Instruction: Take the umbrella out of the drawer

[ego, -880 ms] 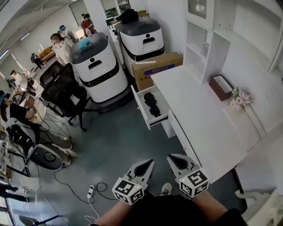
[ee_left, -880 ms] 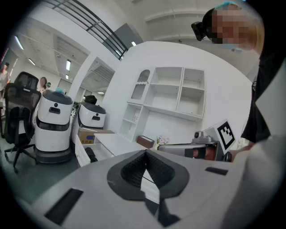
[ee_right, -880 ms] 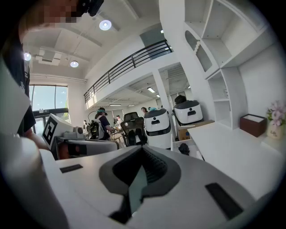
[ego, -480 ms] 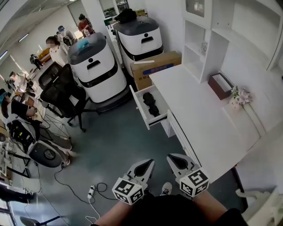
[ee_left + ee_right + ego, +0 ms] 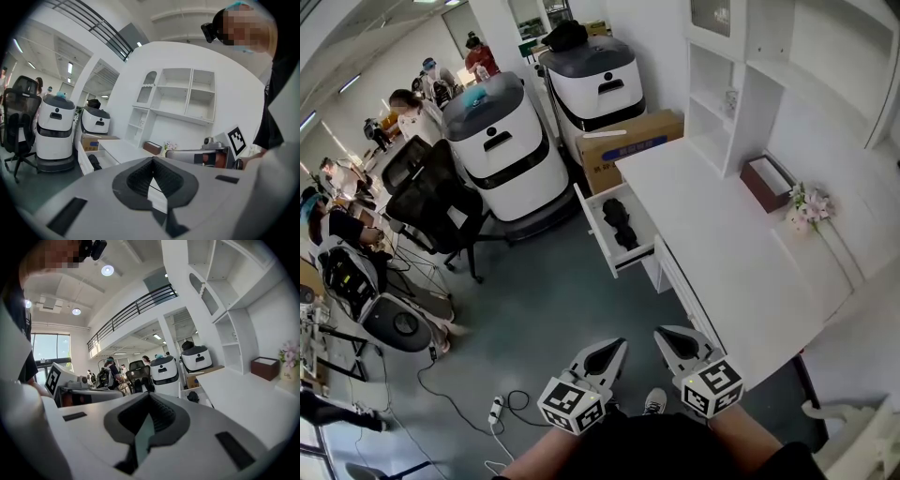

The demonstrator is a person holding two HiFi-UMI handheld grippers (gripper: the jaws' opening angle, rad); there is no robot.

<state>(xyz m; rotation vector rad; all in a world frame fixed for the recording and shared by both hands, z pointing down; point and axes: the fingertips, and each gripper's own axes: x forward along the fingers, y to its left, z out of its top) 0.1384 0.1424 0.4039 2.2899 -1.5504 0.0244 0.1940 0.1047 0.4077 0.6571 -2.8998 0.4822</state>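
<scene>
No legible text anywhere; blue print on the cardboard box (image 5: 634,150) too small to read.

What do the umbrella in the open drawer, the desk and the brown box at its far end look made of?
Umbrella: likely black fabric, matte, bunched in soft folds.
Desk: probably painted or laminated board, smooth white with a flat, even sheen.
Box: cardboard, plain matte brown with a printed blue strip.
</scene>
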